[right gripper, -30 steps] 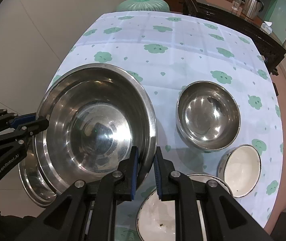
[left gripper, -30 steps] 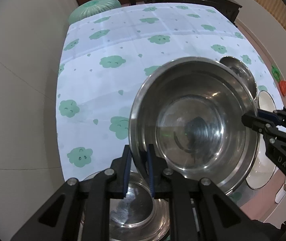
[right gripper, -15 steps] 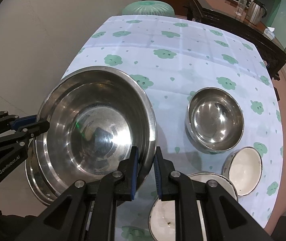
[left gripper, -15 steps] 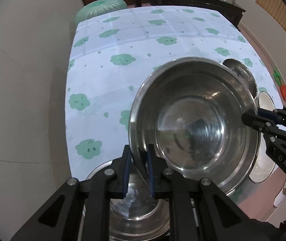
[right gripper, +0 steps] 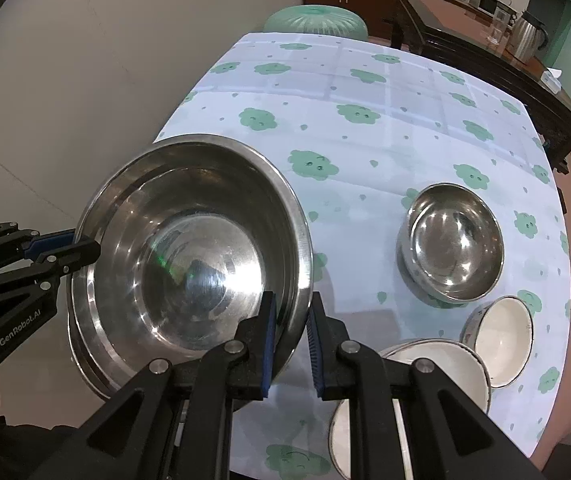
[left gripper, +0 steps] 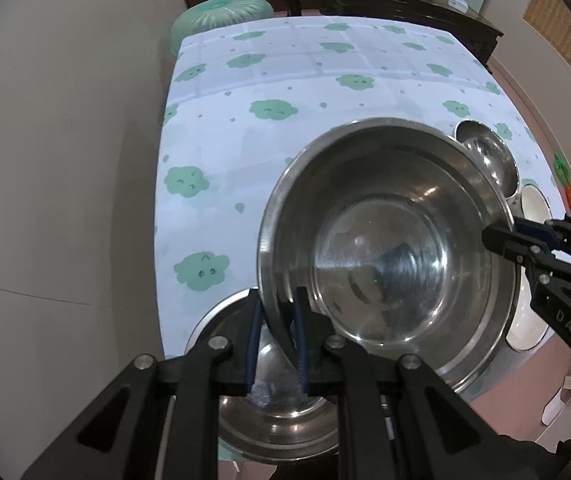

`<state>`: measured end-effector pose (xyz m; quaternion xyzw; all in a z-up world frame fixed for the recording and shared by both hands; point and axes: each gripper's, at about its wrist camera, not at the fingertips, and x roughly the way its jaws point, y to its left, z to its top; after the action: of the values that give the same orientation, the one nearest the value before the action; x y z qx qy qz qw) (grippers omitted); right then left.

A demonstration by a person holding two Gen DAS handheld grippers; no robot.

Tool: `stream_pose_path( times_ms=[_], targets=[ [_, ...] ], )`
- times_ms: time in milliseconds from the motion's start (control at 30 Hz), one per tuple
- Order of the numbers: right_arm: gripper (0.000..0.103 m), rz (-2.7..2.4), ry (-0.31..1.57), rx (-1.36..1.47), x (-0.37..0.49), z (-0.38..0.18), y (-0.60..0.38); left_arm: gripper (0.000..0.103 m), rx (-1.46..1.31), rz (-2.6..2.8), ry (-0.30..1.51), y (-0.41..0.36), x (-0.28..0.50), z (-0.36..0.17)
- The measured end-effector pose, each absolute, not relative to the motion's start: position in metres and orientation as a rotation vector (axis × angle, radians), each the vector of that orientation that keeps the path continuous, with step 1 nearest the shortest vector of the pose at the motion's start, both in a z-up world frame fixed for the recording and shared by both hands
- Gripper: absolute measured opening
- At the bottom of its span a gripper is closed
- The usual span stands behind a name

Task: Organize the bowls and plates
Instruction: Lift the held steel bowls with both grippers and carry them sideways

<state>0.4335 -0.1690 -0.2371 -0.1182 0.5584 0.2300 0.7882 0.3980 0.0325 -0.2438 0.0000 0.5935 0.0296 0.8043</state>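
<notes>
A large steel bowl (right gripper: 189, 252) hangs tilted above the near left corner of a table (right gripper: 385, 152) spread with a pale cloth printed with green clouds, gripped at opposite sides of its rim. The left gripper (left gripper: 277, 312) pinches the rim on one side, its jaws narrowed onto the thin metal wall; the right gripper (right gripper: 290, 320) clamps the other side the same way. Directly beneath sits another steel basin (left gripper: 281, 432), partly hidden by the raised bowl. Further right on the cloth stands a smaller steel bowl (right gripper: 455, 246), with white enamel bowls (right gripper: 503, 338) clustered just beside it near the table's front edge.
</notes>
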Motion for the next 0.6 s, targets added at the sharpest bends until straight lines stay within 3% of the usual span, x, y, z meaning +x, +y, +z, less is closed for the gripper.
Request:
stream_pose_path(
  times_ms=[600],
  targets=[
    [0.017, 0.558, 1.188, -0.302, 0.409, -0.232, -0.145, 0.012, -0.037, 0.128, 1.261, 0.053, 0.366, -0.238]
  ],
)
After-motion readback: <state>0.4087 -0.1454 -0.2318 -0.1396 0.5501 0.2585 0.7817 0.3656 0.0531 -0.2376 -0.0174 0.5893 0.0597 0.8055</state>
